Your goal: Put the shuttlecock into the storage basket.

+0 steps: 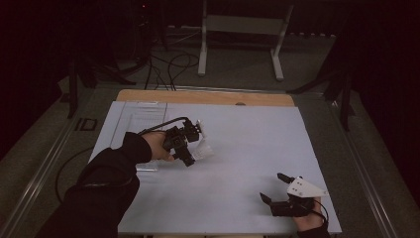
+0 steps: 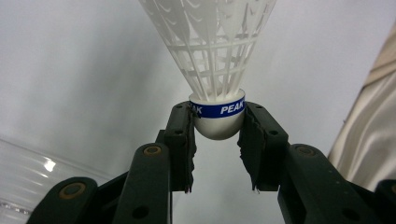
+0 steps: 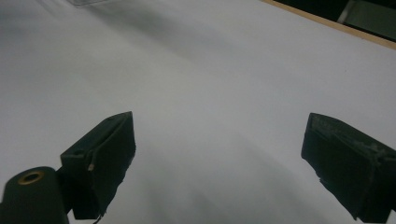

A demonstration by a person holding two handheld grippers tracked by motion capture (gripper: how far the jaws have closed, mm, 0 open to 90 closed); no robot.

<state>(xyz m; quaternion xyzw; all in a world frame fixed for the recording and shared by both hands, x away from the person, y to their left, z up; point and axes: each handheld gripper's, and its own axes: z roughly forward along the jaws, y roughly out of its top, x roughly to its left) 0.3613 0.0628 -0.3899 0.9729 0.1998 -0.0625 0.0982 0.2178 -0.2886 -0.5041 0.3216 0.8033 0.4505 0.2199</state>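
A white plastic shuttlecock (image 2: 215, 70) with a blue band reading PEAK round its rounded cork is gripped by the cork in my left gripper (image 2: 217, 137), its skirt pointing away from the camera. In the high view the left gripper (image 1: 187, 148) is held above the white table sheet (image 1: 247, 148) left of centre, with the shuttlecock (image 1: 202, 148) sticking out to its right. My right gripper (image 1: 275, 187) rests near the front right corner of the sheet, its jaws wide apart with nothing between them. Its own view shows the right gripper (image 3: 217, 163) over bare white surface.
A clear plastic tube or case (image 1: 141, 116) lies on the sheet at the back left, and its ribbed edge (image 2: 28, 172) shows in the left gripper view. A wooden table edge (image 1: 208, 96) runs along the back. Cables and a white stand (image 1: 242, 29) are on the floor beyond.
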